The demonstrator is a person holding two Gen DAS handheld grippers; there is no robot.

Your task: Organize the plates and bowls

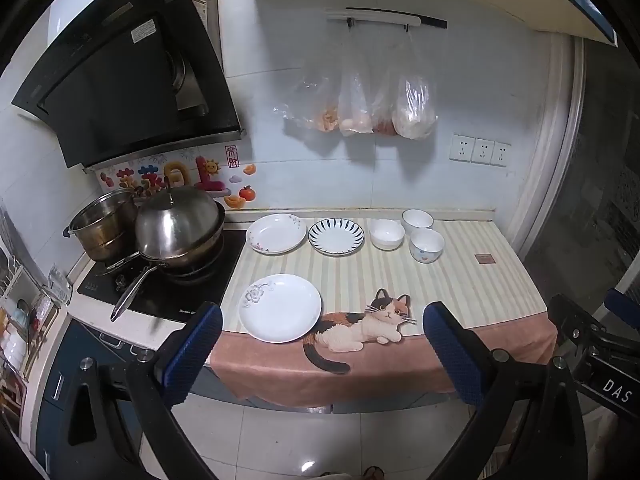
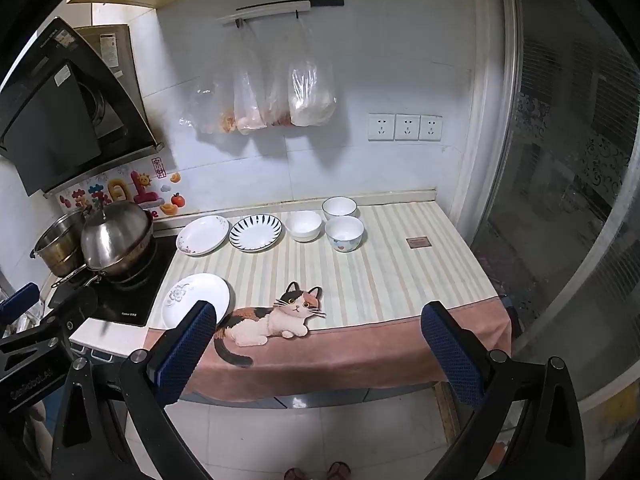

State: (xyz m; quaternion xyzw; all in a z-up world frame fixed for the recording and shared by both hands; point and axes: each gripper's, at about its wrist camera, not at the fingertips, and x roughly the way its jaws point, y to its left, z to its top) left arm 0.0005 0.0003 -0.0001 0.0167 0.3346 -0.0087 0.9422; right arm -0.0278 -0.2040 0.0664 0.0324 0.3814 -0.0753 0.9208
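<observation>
Three plates and three bowls sit on the striped cloth [image 1: 460, 280] with the cat print, none stacked. Nearest you, at the front left of the cloth, lies the white plate with a grey flower [image 1: 280, 307], apart from everything else; in the right wrist view your right gripper's left finger covers part of its near rim. Along the back wall runs a row: the white plate with small flowers [image 1: 276, 233] on the left, its left edge over the stove side, then the plate with dark blue rim strokes [image 1: 336, 236] just beside it, then the scalloped white bowl [image 1: 386, 233]. Right of that are two more bowls, the plain white bowl [image 1: 417, 220] at the back and the bowl with a small heart mark [image 1: 427, 245] in front of it, close together; touching or not, can't tell. A small brown square [image 1: 485, 259] lies on the cloth further right, well apart. Your left gripper [image 1: 322, 354] hangs off the front edge of the counter, jaws spread wide, nothing between them. Your right gripper [image 2: 318, 354] is the same: wide apart, holding nothing, short of the cloth. Left of the cloth, the stove [image 1: 168, 280] carries a lidded pan [image 1: 178, 232] and a steel pot [image 1: 104, 228] behind it. Plastic bags [image 1: 360, 100] hang on the wall above.
</observation>
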